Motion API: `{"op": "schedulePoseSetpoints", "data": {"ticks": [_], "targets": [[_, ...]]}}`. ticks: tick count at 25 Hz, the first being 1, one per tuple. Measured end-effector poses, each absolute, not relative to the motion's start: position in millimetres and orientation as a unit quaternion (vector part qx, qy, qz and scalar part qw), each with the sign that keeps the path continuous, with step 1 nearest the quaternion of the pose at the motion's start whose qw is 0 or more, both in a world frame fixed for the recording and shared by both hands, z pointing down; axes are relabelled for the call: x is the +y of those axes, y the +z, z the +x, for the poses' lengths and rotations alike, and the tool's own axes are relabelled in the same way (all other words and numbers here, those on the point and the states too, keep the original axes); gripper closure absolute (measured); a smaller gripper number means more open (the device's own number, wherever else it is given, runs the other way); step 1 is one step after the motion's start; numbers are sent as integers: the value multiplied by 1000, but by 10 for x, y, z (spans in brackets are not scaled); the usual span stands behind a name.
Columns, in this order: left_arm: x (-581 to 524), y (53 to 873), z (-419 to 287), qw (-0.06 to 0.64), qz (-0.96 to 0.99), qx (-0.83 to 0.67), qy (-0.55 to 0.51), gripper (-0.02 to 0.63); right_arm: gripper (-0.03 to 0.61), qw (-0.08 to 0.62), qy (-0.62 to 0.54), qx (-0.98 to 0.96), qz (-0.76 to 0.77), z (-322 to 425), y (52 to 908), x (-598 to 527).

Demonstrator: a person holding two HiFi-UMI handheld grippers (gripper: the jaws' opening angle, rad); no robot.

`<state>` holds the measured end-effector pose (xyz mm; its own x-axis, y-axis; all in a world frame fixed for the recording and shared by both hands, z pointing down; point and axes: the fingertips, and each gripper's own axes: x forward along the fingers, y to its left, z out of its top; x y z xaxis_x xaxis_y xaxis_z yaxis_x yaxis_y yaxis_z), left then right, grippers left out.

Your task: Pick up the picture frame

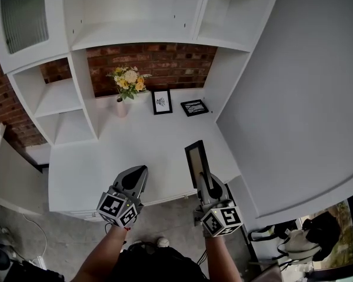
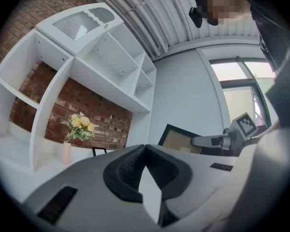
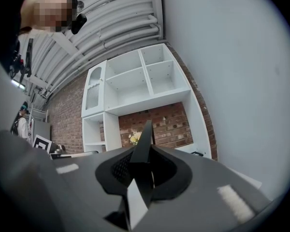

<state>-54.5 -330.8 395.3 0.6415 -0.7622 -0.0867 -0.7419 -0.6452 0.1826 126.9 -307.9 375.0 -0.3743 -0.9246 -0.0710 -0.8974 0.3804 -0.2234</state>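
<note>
Right gripper (image 3: 142,174) pinches the picture frame (image 1: 196,160) edge-on by its lower end. Frame looks clear of the white desk (image 1: 100,169), near its front edge. Left gripper (image 2: 145,150) pressed together, empty. I'd call the pickup essentially done.

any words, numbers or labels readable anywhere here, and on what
No readable text anywhere.
Black-and-white marker cubes: square patterns, no letters.
Two small black-framed prints on white desk: too small to read.
The black picture frame in right gripper: no writing shows.
</note>
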Motion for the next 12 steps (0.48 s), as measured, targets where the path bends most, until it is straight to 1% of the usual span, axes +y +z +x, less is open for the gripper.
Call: {"op": "schedulePoseSetpoints", "data": {"ticks": [12], "targets": [[-3378,3805,-570,57,901,-420,-90,617,525,100,-59,824,-555,1297,3616,-3092]]}}
